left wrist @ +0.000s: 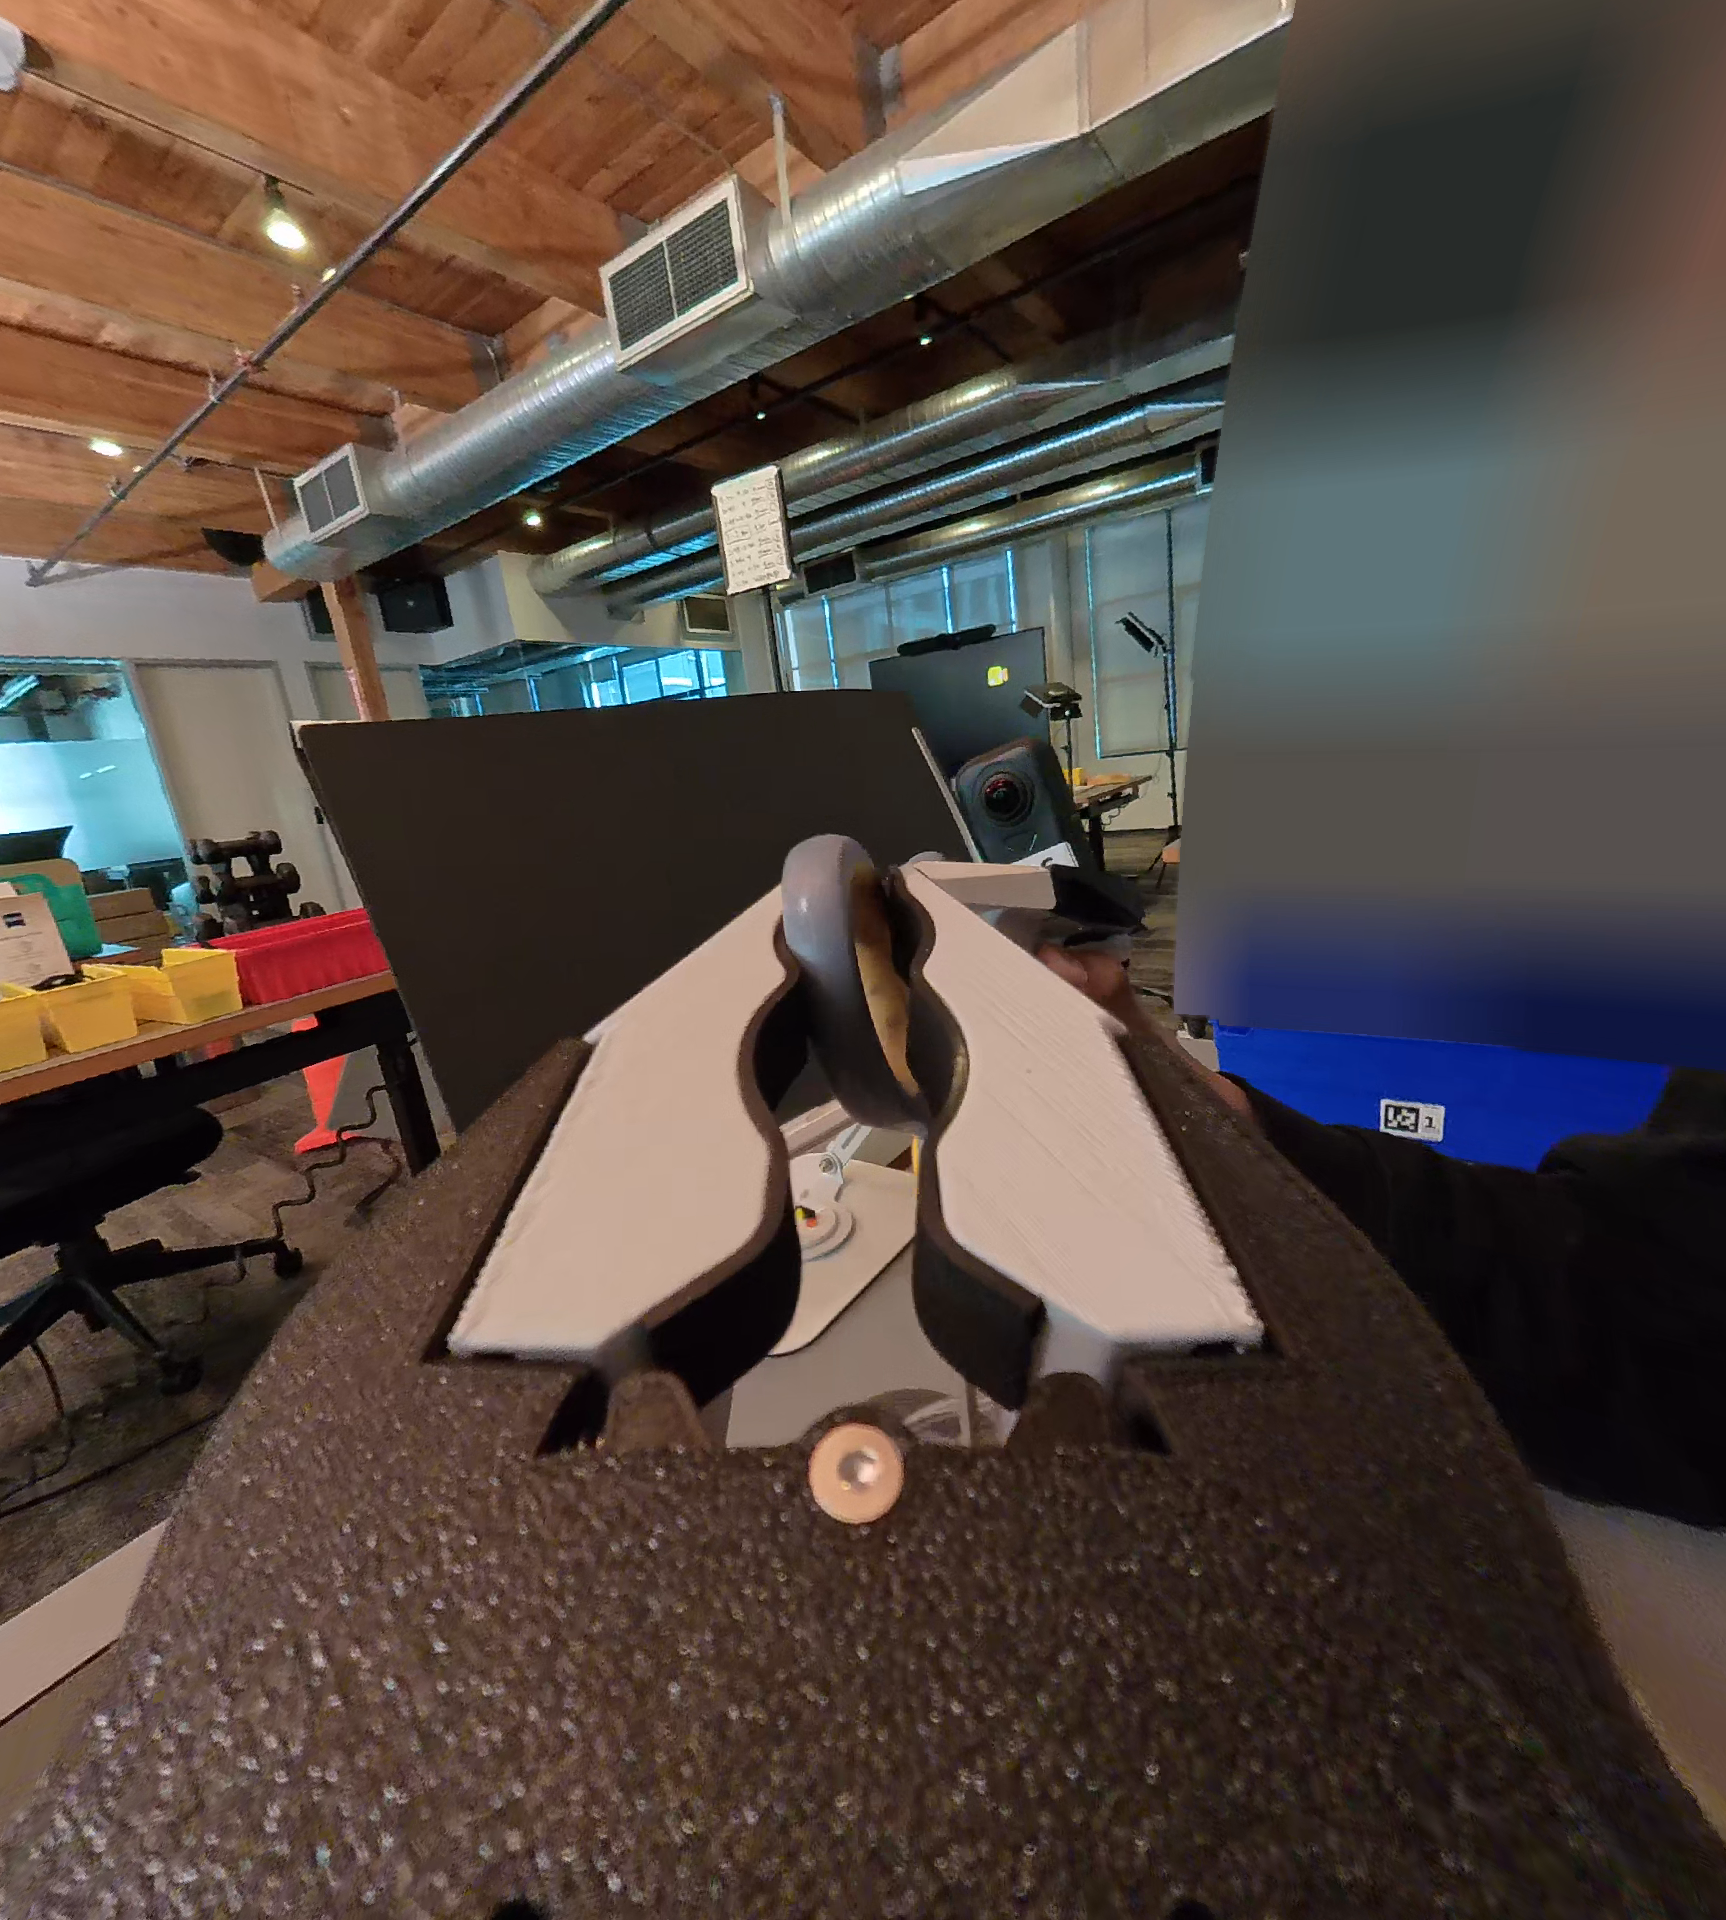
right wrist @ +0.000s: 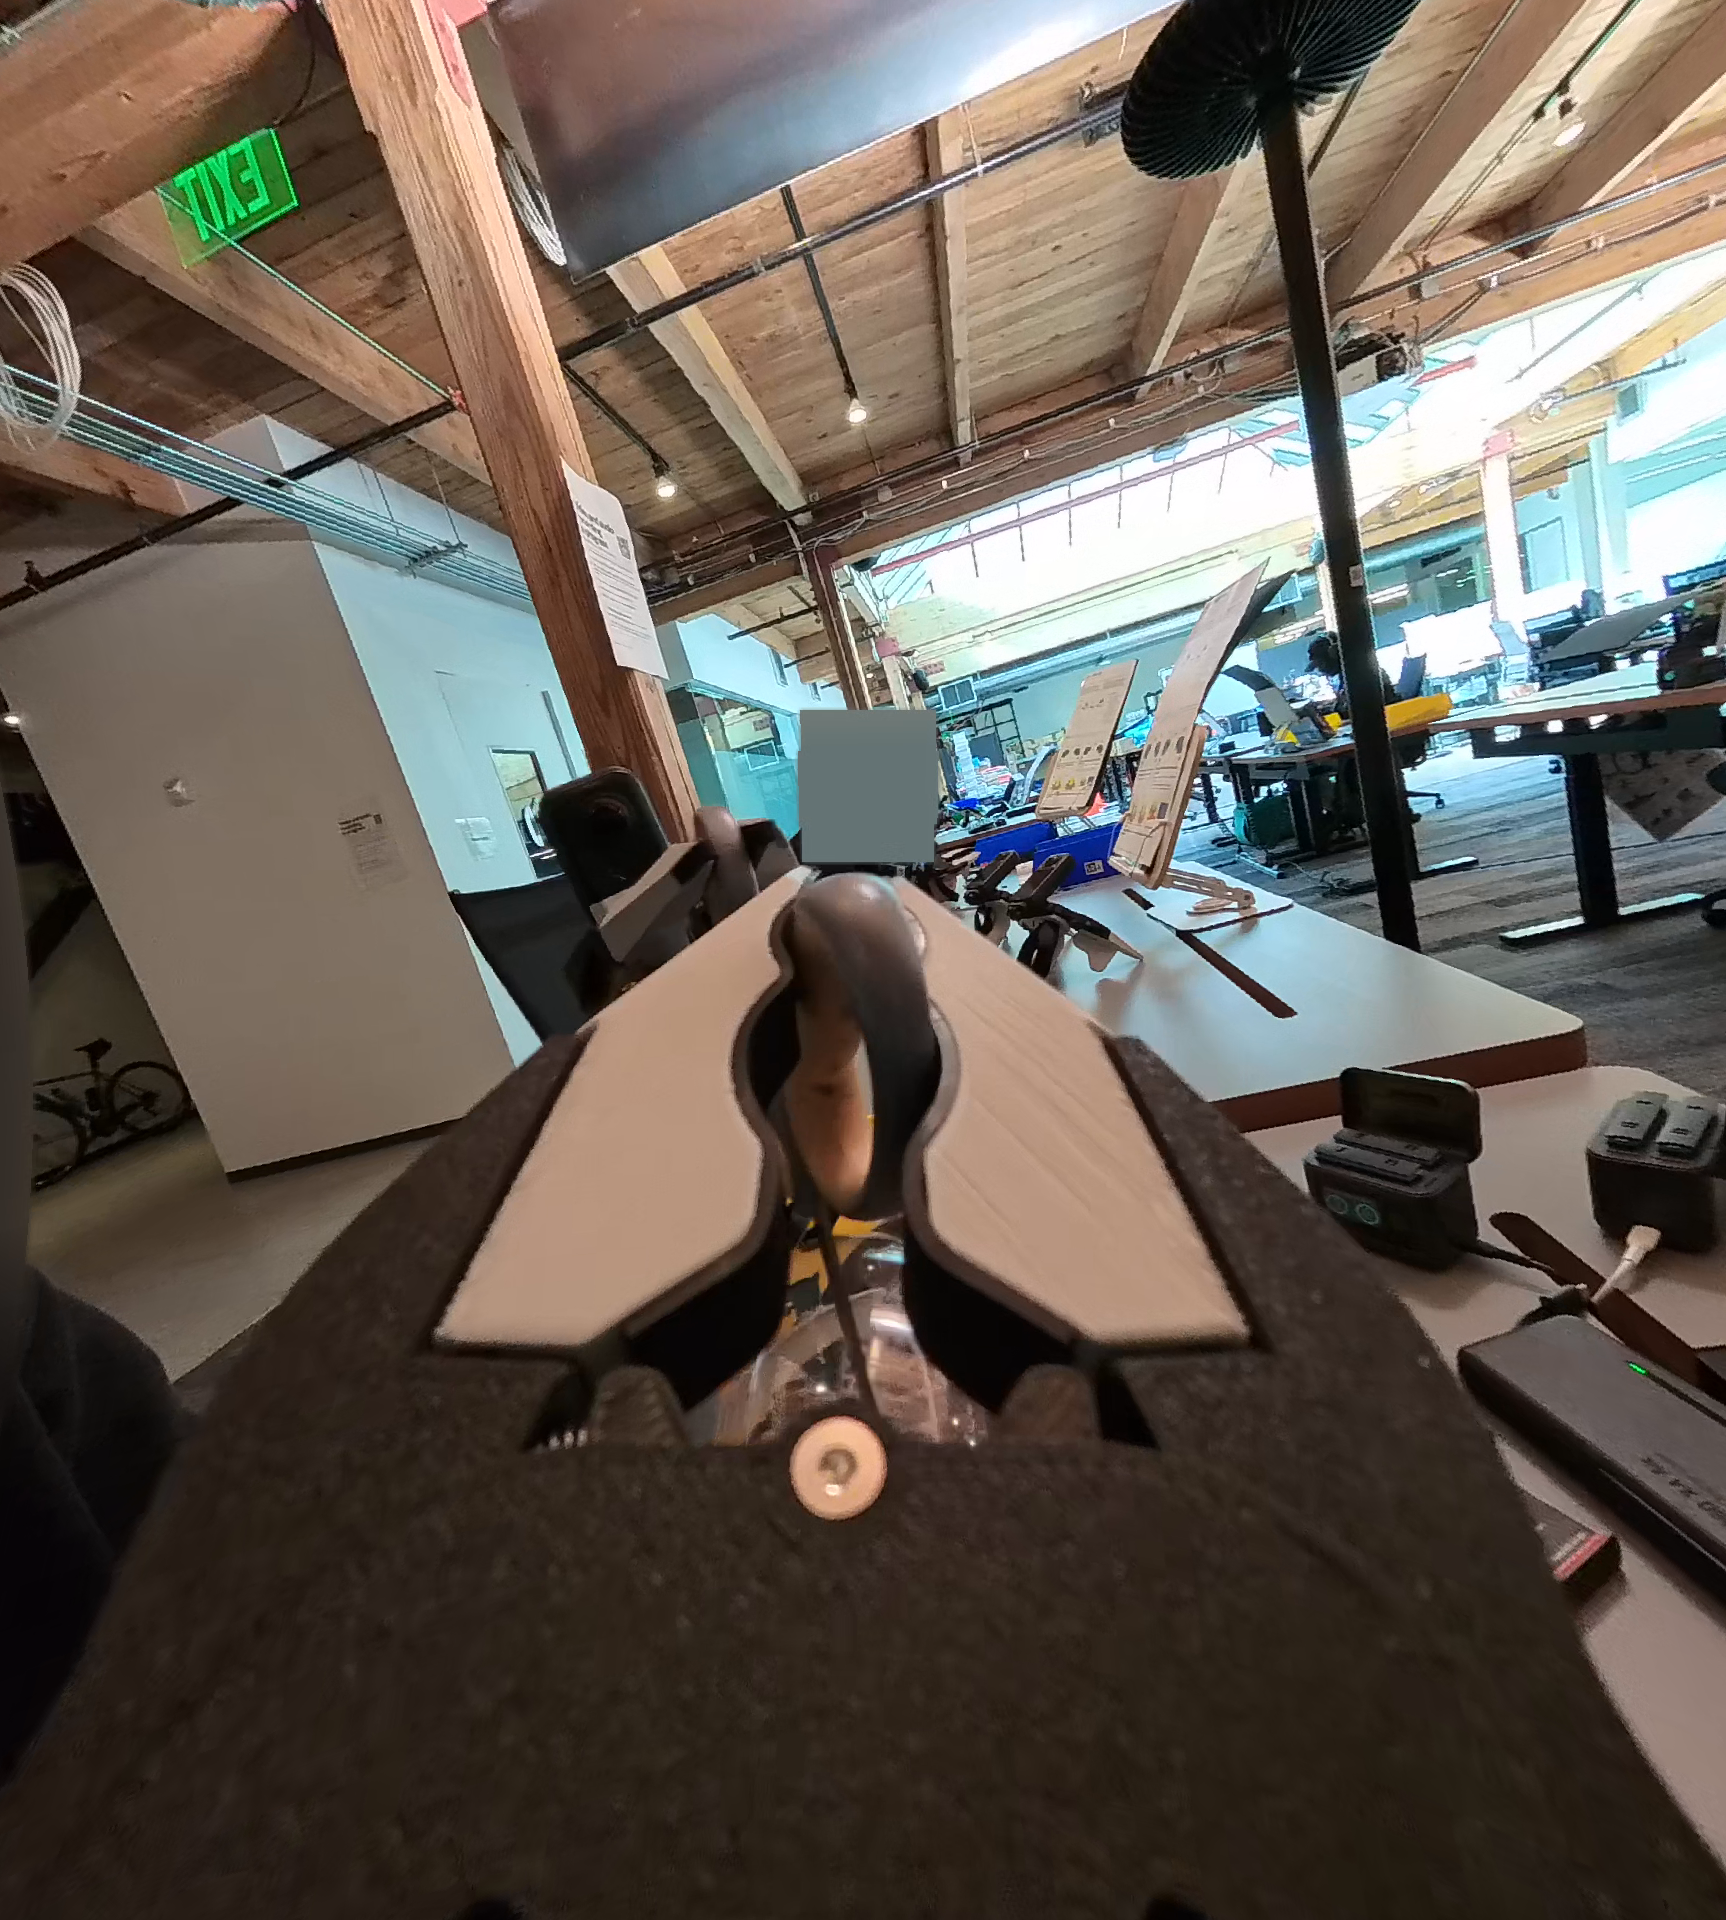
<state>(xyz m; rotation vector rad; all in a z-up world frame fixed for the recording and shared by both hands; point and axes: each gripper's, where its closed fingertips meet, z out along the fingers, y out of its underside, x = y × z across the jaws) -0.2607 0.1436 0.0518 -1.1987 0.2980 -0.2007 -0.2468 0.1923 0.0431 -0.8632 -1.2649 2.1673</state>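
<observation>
My left gripper (left wrist: pixel 885 883) points up and forward, shut on a grey loop-shaped piece (left wrist: pixel 828 935) with a tan inner face, held in the air between the white fingers (left wrist: pixel 693 1091). My right gripper (right wrist: pixel 854 894) is shut on a similar grey loop with a tan inner face (right wrist: pixel 880 997); a thin black cord (right wrist: pixel 843 1309) hangs down from it. The two grippers are close together: the right one's finger and camera (left wrist: pixel 1004 805) show just behind the left's tips, and the left one (right wrist: pixel 672 883) shows beside the right's tips. I cannot tell whether the loops are joined.
A black board (left wrist: pixel 610 831) leans behind. A desk with yellow bins (left wrist: pixel 90 1008) and a red bin (left wrist: pixel 308 951) stands left, with an office chair (left wrist: pixel 59 1174). A dark sleeve (left wrist: pixel 1565 1299) is right. Black charging cases (right wrist: pixel 1389 1174) and a power bank (right wrist: pixel 1648 1455) lie on the white table.
</observation>
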